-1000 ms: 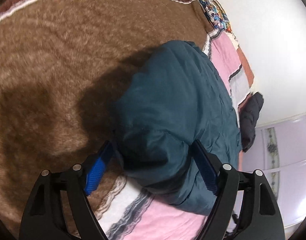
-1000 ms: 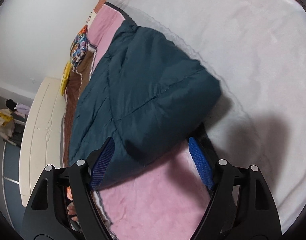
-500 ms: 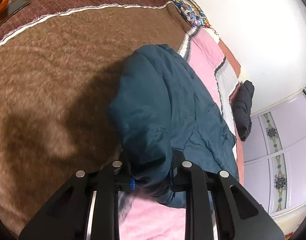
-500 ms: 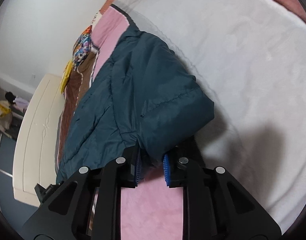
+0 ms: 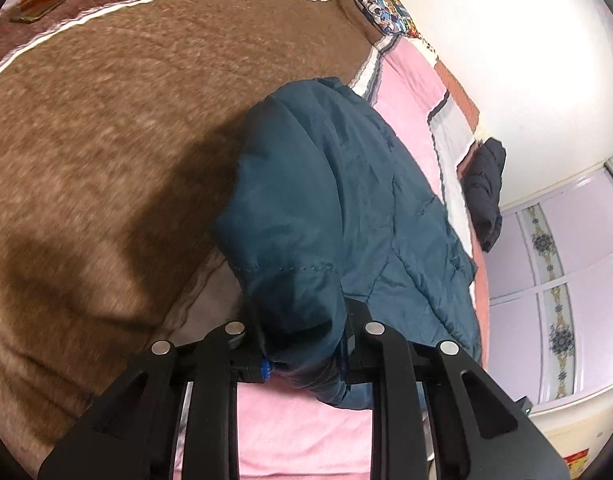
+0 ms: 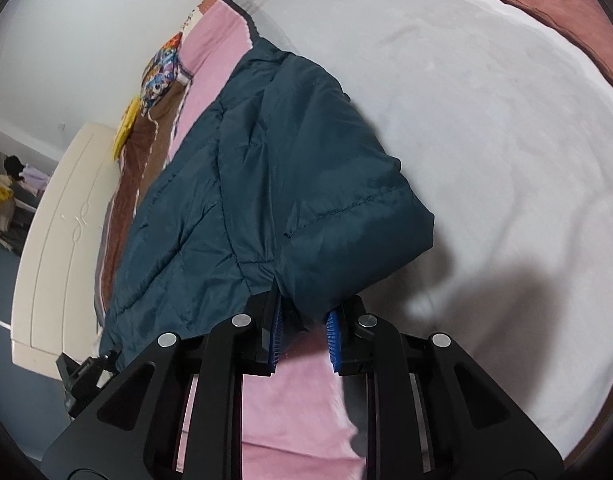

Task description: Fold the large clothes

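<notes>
Both sets of jaws stand narrow and clamped on cloth: the left gripper [image 5: 304,360] pinches one near corner of the teal padded jacket [image 5: 338,208], and the right gripper [image 6: 304,334] pinches the other near corner, blue pads [image 6: 333,336] pressing the fabric from each side. A second ago both pairs stood wide, straddling the hem with nothing pressed; half a second ago they had already closed. Since then the gripped edge has come up off the bedding, and more of the striped blanket [image 5: 106,160] shows beneath and ahead of it. Jacket lies lengthwise on the bed, across the pink stripe, far end still resting flat near the patterned pillow [image 5: 382,0]; near end hangs bunched from the two grips. Judgement: grasp phase finished, fold stroke begun; next comes carrying the near hem over toward the far end and laying it down evenly. Risk: padded fabric is bulky and slippery, so a corner may slide out or the halves may land skewed. A dark garment [image 5: 484,192] sits at the bed's edge, untouched.
</notes>
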`<act>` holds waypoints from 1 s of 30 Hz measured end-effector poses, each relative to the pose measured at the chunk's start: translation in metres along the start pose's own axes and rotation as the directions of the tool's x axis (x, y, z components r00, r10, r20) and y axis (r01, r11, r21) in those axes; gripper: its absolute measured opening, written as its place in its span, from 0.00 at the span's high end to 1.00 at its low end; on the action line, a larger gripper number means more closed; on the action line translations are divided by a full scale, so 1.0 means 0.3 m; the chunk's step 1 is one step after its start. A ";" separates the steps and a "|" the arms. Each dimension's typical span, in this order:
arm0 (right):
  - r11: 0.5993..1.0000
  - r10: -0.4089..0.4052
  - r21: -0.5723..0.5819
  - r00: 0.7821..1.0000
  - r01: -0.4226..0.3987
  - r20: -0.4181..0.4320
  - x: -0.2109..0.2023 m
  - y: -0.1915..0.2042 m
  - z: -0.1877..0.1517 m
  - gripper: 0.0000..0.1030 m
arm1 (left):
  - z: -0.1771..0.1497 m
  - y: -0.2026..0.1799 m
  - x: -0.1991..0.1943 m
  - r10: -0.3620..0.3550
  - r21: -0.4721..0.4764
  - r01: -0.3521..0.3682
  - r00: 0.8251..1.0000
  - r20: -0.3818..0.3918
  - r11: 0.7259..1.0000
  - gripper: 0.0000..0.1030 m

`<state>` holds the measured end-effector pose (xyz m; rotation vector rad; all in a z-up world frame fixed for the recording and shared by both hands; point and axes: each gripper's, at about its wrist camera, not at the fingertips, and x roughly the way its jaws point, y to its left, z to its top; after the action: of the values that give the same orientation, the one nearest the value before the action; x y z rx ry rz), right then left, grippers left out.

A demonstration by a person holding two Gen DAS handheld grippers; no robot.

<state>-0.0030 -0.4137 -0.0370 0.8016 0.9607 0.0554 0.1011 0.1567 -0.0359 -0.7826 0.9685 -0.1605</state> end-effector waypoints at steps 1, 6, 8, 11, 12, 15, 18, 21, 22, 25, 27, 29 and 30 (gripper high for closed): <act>1.000 -0.004 0.000 1.000 0.004 0.000 -0.003 -0.004 -0.007 0.81 | -0.010 0.007 -0.004 0.005 0.003 -0.005 1.000 -0.001 1.000 0.78; 0.999 -0.045 -0.006 0.999 0.045 -0.018 0.005 -0.015 -0.039 0.81 | -0.062 0.012 -0.013 0.075 0.009 -0.075 0.997 -0.002 0.997 0.77; 0.998 -0.058 -0.018 0.998 0.057 -0.029 0.013 -0.010 -0.035 0.81 | -0.076 0.007 -0.015 0.108 0.016 -0.108 0.994 0.000 0.994 0.77; 0.997 -0.067 -0.032 0.996 0.065 -0.050 0.027 -0.017 -0.033 0.81 | -0.094 0.006 -0.015 0.144 0.001 -0.144 0.990 -0.001 0.990 0.77; 0.997 -0.069 -0.036 0.996 0.067 -0.057 0.030 -0.021 -0.035 0.81 | -0.098 0.003 -0.014 0.156 0.005 -0.156 0.988 -0.001 0.988 0.77; 0.997 -0.071 -0.044 0.995 0.068 -0.073 0.044 -0.036 -0.035 0.81 | -0.098 -0.018 -0.004 0.212 0.034 -0.212 0.977 -0.001 0.977 0.76; 0.994 -0.086 -0.076 0.993 0.080 -0.081 0.048 -0.037 -0.043 0.81 | -0.093 -0.031 0.003 0.254 0.045 -0.254 0.967 -0.003 0.966 0.76; 0.991 -0.101 -0.102 0.990 0.091 -0.098 0.066 -0.035 -0.040 0.81 | -0.090 -0.030 0.010 0.275 0.032 -0.274 0.962 -0.006 0.961 0.76; 0.991 -0.101 -0.103 0.989 0.090 -0.104 0.069 -0.039 -0.040 0.81 | -0.093 -0.024 0.010 0.280 0.027 -0.279 0.960 -0.008 0.960 0.76; 0.993 -0.088 -0.092 0.988 0.077 -0.127 0.076 -0.053 -0.040 0.81 | -0.094 -0.020 0.013 0.294 0.020 -0.294 0.956 -0.011 0.956 0.76; 0.994 -0.080 -0.082 0.987 0.069 -0.143 0.079 -0.063 -0.037 0.81 | -0.093 -0.023 0.013 0.298 0.016 -0.298 0.954 -0.012 0.954 0.76; 0.994 -0.080 -0.082 0.986 0.068 -0.149 0.076 -0.062 -0.035 0.81 | -0.089 -0.022 0.016 0.302 0.007 -0.302 0.953 -0.013 0.953 0.76; 0.994 -0.082 -0.085 0.985 0.070 -0.153 0.076 -0.059 -0.033 0.81 | -0.090 -0.023 0.016 0.303 0.003 -0.303 0.953 -0.012 0.953 0.76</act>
<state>-0.0021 -0.4119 -0.0676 0.6940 1.1295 0.0909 0.0840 0.1355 -0.0433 -0.6229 1.0879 0.1017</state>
